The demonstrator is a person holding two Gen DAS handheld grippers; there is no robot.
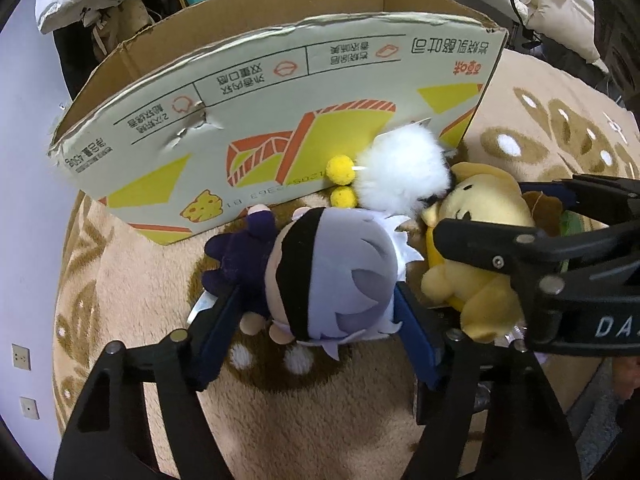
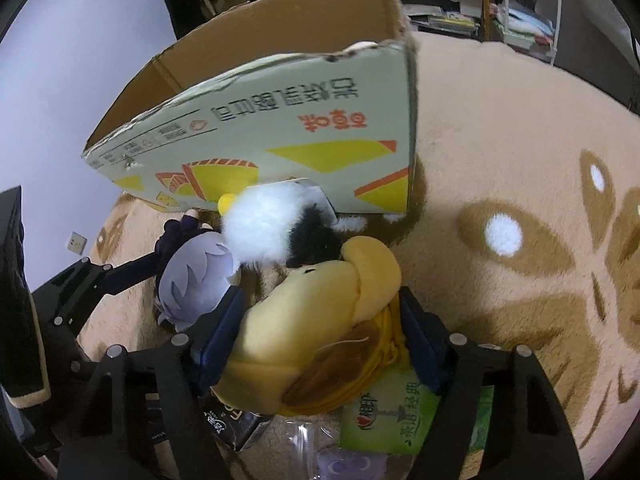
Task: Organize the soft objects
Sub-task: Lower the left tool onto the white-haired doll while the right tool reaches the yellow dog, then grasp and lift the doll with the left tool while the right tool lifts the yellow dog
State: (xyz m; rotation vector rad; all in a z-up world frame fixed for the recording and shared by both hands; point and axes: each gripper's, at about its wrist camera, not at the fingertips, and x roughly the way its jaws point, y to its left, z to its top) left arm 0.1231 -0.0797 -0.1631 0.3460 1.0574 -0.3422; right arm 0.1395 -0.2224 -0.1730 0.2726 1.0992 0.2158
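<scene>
My left gripper point(image 1: 316, 320) is shut on a plush doll with grey-lilac hair and a dark purple body point(image 1: 320, 276); the doll also shows in the right wrist view point(image 2: 196, 280). My right gripper point(image 2: 320, 340) is shut on a yellow plush dog point(image 2: 320, 320), which also shows in the left wrist view point(image 1: 480, 248) with the right gripper point(image 1: 540, 256) across it. A white and black fluffy toy point(image 1: 404, 172) with yellow pom-poms point(image 1: 340, 168) lies between the plushes and an open cardboard box point(image 1: 280, 112), against its printed side.
Everything sits on a beige rug with brown patterns point(image 2: 500, 200). A green tissue pack point(image 2: 384, 420) and a dark packet point(image 2: 228, 420) lie under the right gripper. Shelves and bedding stand behind the box point(image 2: 460, 0). A wall with sockets point(image 1: 20, 356) is at left.
</scene>
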